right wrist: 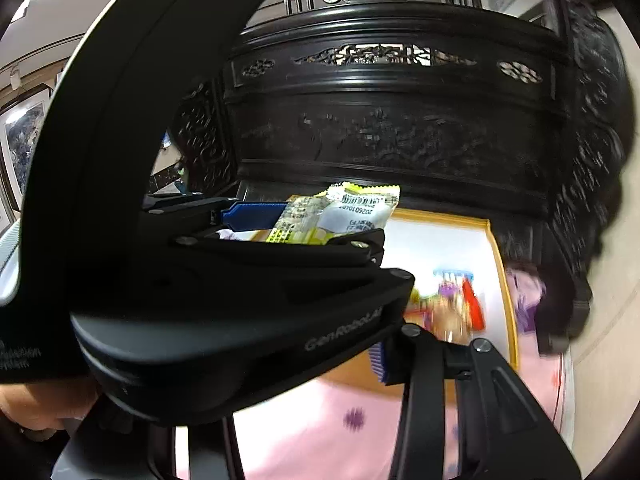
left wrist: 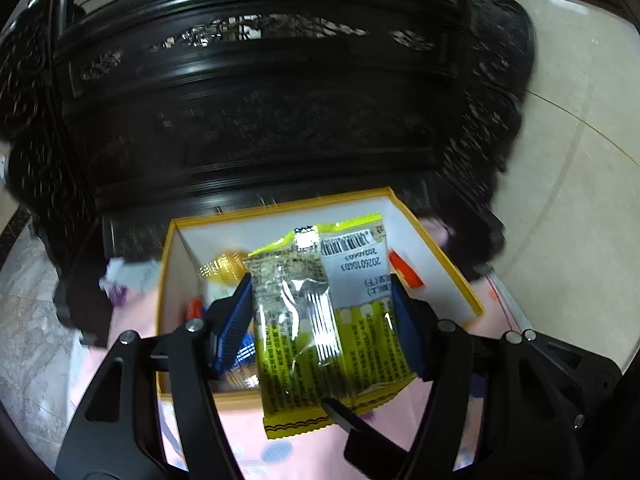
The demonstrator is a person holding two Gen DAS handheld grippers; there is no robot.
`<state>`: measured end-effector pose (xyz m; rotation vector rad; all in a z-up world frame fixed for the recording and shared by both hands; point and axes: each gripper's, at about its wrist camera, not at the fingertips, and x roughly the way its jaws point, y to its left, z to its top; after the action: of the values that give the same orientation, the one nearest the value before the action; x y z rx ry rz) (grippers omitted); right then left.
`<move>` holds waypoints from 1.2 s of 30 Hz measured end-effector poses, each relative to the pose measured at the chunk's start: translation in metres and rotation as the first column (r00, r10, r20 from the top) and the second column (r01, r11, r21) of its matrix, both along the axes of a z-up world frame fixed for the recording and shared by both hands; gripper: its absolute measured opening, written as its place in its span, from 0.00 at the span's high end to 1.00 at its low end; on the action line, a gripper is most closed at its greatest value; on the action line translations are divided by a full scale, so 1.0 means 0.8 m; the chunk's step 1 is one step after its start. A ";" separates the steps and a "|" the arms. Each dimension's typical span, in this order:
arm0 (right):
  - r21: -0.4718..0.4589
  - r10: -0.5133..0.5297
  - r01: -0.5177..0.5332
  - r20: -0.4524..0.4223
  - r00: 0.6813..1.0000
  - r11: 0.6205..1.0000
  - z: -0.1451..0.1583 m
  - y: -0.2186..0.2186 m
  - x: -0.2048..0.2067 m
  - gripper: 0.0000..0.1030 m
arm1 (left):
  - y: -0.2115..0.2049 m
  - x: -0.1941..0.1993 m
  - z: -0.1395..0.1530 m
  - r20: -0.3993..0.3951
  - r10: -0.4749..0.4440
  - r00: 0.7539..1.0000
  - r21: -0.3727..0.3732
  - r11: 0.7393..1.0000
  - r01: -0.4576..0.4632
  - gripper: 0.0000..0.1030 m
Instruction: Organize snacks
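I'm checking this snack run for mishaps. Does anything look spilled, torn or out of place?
Nothing spilled or torn. The yellow snack packet is clamped between the left gripper's blue pads over the yellow-rimmed box, back side up, its print upside down. Other snacks sit inside the box.

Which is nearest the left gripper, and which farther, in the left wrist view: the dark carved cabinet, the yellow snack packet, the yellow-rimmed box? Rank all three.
1. Yellow snack packet: clamped between the left gripper pads.
2. Yellow-rimmed box: just beyond and below the packet, on the pink cloth.
3. Dark carved cabinet: behind the box, filling the upper view.
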<state>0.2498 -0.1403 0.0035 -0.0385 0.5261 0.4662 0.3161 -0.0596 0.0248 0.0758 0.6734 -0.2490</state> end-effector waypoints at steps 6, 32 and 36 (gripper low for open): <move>-0.034 0.009 -0.010 -0.020 1.000 0.999 0.000 0.010 0.072 0.55 | 0.010 0.087 0.004 -0.048 0.047 0.998 -0.008 0.999 -0.047 0.30; -0.070 -0.196 0.199 0.044 0.980 0.978 0.010 -0.014 0.085 0.01 | 0.058 0.077 -0.007 0.031 0.249 0.968 0.038 0.967 -0.250 0.02; -0.072 -0.205 0.209 0.058 0.977 0.975 0.014 -0.013 0.079 0.01 | 0.059 0.067 0.002 0.058 0.255 0.965 0.023 0.966 -0.256 0.02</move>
<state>0.3132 -0.1506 0.0147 -0.0695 0.4926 0.2402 0.3695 -0.0124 0.0268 0.0241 0.6251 0.0118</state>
